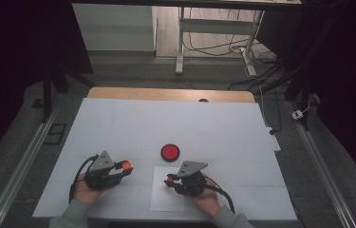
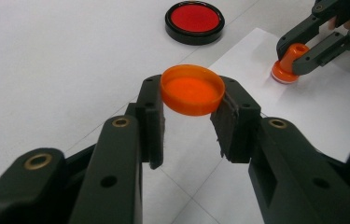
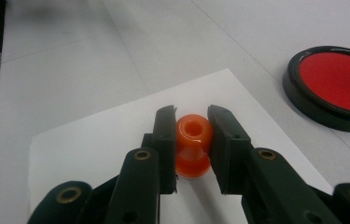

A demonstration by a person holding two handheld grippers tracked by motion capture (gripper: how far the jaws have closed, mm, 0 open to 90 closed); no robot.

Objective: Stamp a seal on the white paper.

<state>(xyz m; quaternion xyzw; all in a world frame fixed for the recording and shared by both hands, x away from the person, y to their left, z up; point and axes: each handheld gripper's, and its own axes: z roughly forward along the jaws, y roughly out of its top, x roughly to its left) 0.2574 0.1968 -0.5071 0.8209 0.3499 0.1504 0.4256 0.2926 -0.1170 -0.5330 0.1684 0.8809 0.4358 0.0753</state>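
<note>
My left gripper (image 2: 189, 105) is shut on a shallow orange cap (image 2: 192, 88), held hollow side up above the white table; the cap (image 1: 126, 165) and the left gripper (image 1: 124, 169) also show at left in the high view. My right gripper (image 3: 191, 122) is shut on a small orange stamp (image 3: 192, 145) with a hollow top, standing on a white paper sheet (image 3: 93, 140). In the high view the right gripper (image 1: 169, 180) holds the stamp (image 1: 168, 181) at the sheet's (image 1: 166, 202) upper left. A round black pad with a red face (image 1: 170, 152) lies just beyond the sheet.
The white table cover (image 1: 166, 128) spreads wide behind the red pad (image 3: 336, 86). A wooden table edge (image 1: 171, 94) runs along the back. Desk legs and cables (image 1: 213, 45) stand on the floor beyond. Metal rails (image 1: 19, 166) flank the table.
</note>
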